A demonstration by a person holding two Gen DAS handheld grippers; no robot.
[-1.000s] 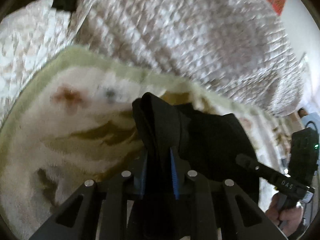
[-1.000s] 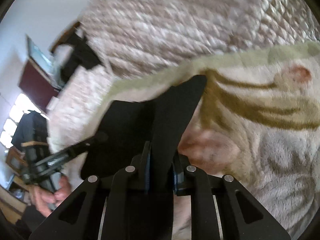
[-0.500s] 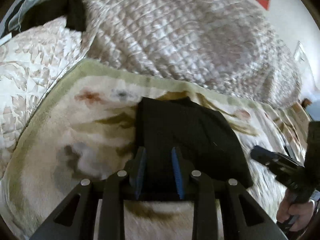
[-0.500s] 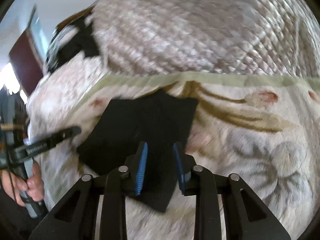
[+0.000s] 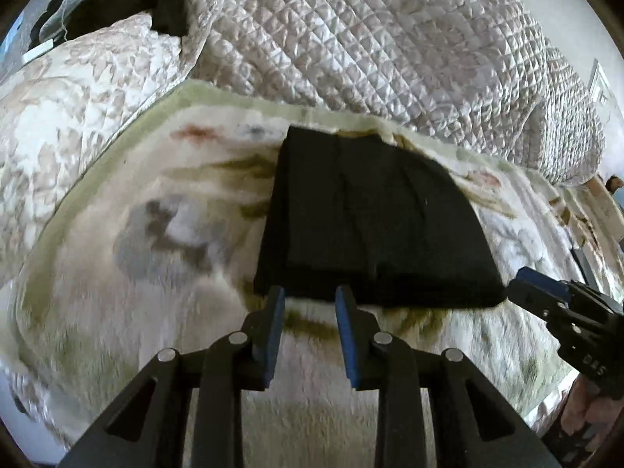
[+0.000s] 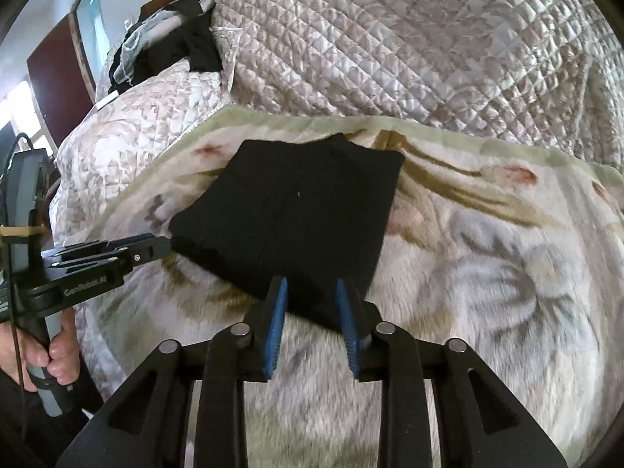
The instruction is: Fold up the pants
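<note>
Lying flat on the bed is one pair of black pants (image 5: 374, 226), folded into a compact, roughly square-to-trapezoid pad of matte, soft cloth with faint vertical creases across its top layer. It rests on a plush fleece blanket (image 5: 148, 273) — cream, fuzzy, printed with olive stems and blurred pink and grey flowers, edged by a pale green border.

Going left to right: at the far left sits a quilted pillow (image 5: 78, 89) in glossy leaf-patterned satin, one only; above it a heap of dark clothing (image 5: 128, 4) with a wisp of sheer white fabric. Behind the blanket stretches a single large quilted bedspread (image 5: 390, 46), shiny, stitched in small diamonds, beige on white.

Two grippers, both black metal with ribbed blue pads. The left gripper (image 5: 310, 296) hovers just at the near edge of the pants, its two fingers spread apart with nothing between them — bare blanket shows in the gap. The right gripper (image 6: 312, 286) hangs likewise over the near corner of the pants, jaws parted and empty. In the right wrist view the left hand (image 6: 50, 351) wraps a grey handle; in the left wrist view the right gripper's tips lie just beside the pants' right corner.
</note>
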